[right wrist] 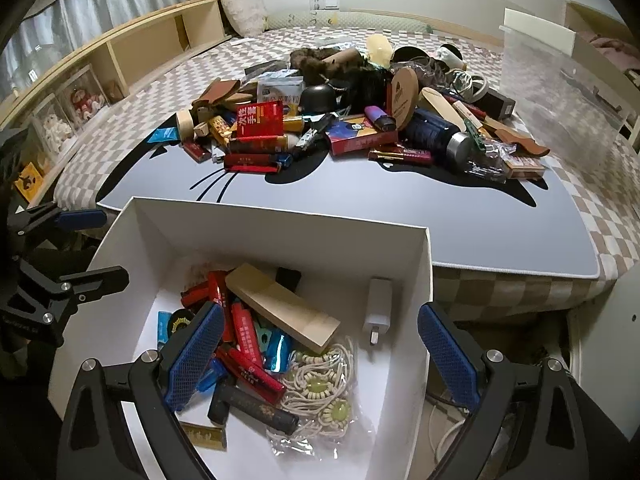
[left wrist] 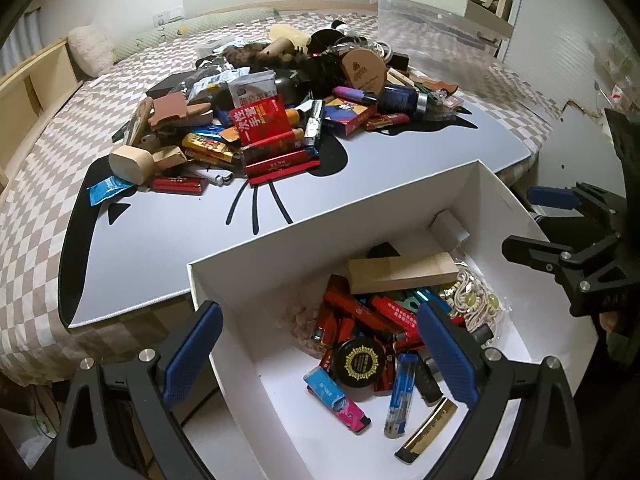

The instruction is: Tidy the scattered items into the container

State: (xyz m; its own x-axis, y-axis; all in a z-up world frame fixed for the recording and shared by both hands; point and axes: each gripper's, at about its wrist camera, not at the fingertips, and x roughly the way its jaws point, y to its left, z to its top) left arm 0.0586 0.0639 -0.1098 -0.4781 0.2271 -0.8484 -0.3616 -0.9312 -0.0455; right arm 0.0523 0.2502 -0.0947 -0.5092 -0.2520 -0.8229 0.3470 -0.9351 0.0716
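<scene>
A white box (left wrist: 332,236) (right wrist: 280,220) stands at the bed's near edge, holding several lighters, a wooden block (left wrist: 402,272) (right wrist: 280,308), a round black tin (left wrist: 360,362), a white charger (right wrist: 378,310) and a bagged bead cord (right wrist: 320,392). My left gripper (left wrist: 320,352) hovers open over the box with nothing between its fingers. My right gripper (right wrist: 320,360) is also open and empty above the box. A heap of scattered items (left wrist: 280,92) (right wrist: 340,112) lies farther back on a grey cat-face mat (left wrist: 180,240) (right wrist: 400,216).
The mat rests on a checkered bed cover (left wrist: 48,184) (right wrist: 592,216). A clear plastic bin (left wrist: 432,36) (right wrist: 560,92) sits at the far right of the bed. A wooden shelf (right wrist: 132,48) runs along the left side. A pillow (right wrist: 244,12) leans near the headboard.
</scene>
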